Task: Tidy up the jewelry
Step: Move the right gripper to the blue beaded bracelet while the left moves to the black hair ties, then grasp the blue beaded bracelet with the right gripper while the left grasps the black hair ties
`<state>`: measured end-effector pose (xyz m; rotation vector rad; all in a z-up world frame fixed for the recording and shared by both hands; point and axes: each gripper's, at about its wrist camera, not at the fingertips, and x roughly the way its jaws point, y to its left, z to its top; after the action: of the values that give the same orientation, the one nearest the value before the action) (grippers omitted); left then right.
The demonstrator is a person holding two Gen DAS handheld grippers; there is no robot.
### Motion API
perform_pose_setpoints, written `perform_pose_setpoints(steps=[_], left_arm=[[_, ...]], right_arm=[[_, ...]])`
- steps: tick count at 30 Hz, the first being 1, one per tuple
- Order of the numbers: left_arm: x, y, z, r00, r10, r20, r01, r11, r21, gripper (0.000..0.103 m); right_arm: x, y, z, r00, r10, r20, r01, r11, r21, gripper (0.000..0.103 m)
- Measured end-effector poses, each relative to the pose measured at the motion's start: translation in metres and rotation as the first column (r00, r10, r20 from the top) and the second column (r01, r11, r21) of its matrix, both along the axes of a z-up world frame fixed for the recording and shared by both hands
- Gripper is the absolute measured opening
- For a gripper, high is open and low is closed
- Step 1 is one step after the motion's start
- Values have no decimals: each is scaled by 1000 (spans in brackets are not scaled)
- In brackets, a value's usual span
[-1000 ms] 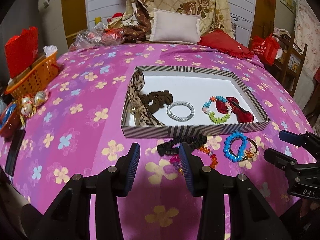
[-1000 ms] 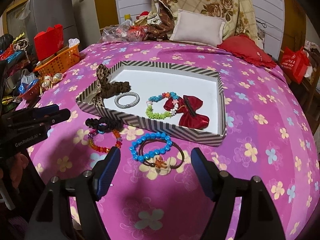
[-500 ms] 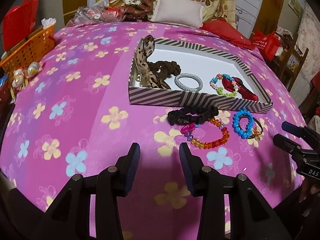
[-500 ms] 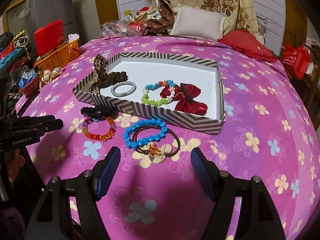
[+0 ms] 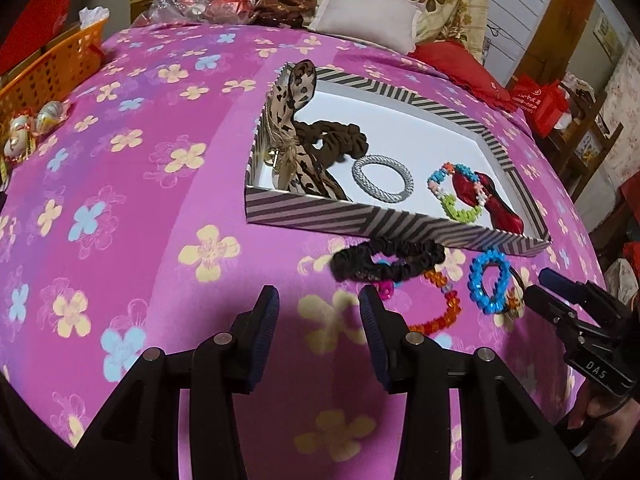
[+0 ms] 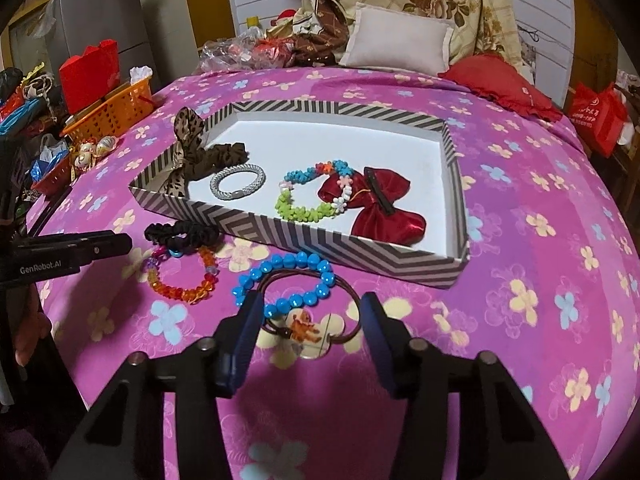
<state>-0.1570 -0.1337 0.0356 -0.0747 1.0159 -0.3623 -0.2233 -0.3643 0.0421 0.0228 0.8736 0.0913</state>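
A striped tray on the pink bedspread holds a leopard bow, a brown scrunchie, a silver bracelet, a flower bracelet and a red bow. In front of it lie a black scrunchie, an orange bead bracelet, a blue bead bracelet and a brown hair tie with a charm. My right gripper is open, its fingers either side of the hair tie. My left gripper is open and empty, left of the black scrunchie.
An orange basket with a red box stands at the bed's left edge, small ornaments beside it. Pillows and piled cloth lie at the head. A red bag stands at the right.
Both grippers have moved closer to the loose pieces in front of the tray. The right gripper's fingers now straddle the hair tie. Nothing was taken hold of.
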Motion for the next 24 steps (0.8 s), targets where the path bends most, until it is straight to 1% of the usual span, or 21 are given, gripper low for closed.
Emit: perform_pose_setpoints(steps=[6,8,13,20,24], left_arm=[[8,3,-2,1000,16,-10,-17,1000,-19,33],[10,2,-4,1000,14,-18,-14,999,-29,36],[17,-3,-4,1000,17,-20,-18,999,-52,38],[25,-15,-8,1000,1,-21,-1,999,-32,38],[27,-19,-13,1000,4,-30,-4,1000,-22,38]], right_arm=[[8,5,-7,1000,9,-26,-10,1000,-13,45],[11,5,-9,999,10,-34,-11,1000,-11,44],[18,4,-15,999,0,-50,1,1000,10,44],[24,-2,-23,997,-35,-64,38,998,52,45],[26,-1,-23,998,-36,-57,39,998,45,45]])
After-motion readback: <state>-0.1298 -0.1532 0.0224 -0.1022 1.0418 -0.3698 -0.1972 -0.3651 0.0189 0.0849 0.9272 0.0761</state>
